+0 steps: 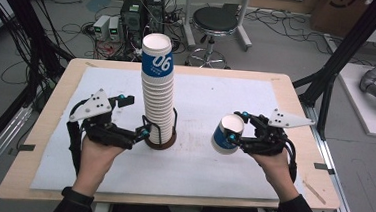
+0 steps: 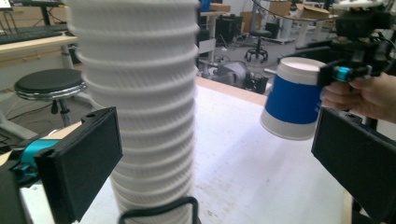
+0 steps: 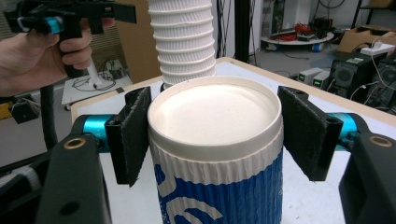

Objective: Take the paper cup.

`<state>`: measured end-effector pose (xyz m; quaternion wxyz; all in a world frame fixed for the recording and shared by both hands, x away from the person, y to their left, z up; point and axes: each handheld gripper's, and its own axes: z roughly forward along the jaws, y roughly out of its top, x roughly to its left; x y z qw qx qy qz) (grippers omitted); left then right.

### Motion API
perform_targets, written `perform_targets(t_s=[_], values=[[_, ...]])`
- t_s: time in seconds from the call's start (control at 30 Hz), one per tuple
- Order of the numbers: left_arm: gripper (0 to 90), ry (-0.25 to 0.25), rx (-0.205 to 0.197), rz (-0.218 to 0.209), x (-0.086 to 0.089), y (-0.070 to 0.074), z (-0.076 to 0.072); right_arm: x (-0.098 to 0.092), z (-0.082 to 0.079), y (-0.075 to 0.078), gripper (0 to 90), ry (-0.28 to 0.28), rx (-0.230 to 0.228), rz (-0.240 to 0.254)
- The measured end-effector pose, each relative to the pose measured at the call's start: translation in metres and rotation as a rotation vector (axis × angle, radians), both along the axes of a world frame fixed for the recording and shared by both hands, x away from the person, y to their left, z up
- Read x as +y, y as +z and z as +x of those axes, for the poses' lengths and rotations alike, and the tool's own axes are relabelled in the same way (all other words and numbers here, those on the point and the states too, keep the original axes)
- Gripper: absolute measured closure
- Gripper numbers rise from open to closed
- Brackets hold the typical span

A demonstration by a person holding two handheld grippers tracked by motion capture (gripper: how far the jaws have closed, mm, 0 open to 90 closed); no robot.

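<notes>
A tall stack of white ribbed paper cups (image 1: pixel 158 94), its top cup banded blue with "06", stands in a brown round holder (image 1: pixel 167 142) with black wire loops at the table's middle. My left gripper (image 1: pixel 134 116) is open at the stack's lower left. In the left gripper view the stack (image 2: pixel 144 107) stands between its jaws, close to the left pad (image 2: pixel 79 161). My right gripper (image 1: pixel 235 127) is shut on a single blue and white cup (image 1: pixel 225 134), held tilted above the table to the right of the stack. The cup's white base (image 3: pixel 215 114) faces the right gripper camera.
A white mat (image 1: pixel 211 173) covers the wooden table (image 1: pixel 50 106). Beyond the far edge are a black stool (image 1: pixel 214 22), computer boxes (image 1: pixel 142 12) and floor cables. Black frame posts (image 1: pixel 345 52) rise at the right and left sides.
</notes>
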<state>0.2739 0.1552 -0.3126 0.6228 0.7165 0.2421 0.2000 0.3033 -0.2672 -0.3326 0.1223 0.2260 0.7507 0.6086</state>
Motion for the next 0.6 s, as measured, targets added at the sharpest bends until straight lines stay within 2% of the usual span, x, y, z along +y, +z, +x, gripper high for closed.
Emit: perform_targets(t_s=[0.27, 0.37, 0.47, 0.6], values=[[1.7, -0.046, 0.015, 0.01, -0.012, -0.024, -0.008, 0.002, 0.0, -0.004, 30.4, 0.003, 0.008, -0.007], [1.7, -0.065, 0.013, 0.0, -0.016, -0.034, -0.011, 0.001, 0.001, -0.007, 30.4, 0.001, 0.011, -0.013], [1.7, -0.071, 0.004, -0.006, -0.018, -0.043, -0.013, 0.001, 0.001, -0.009, 30.4, -0.003, 0.017, -0.016], [1.8, -0.083, 0.018, 0.004, -0.02, -0.053, -0.014, 0.0, 0.001, -0.011, 30.4, -0.005, 0.019, -0.019]])
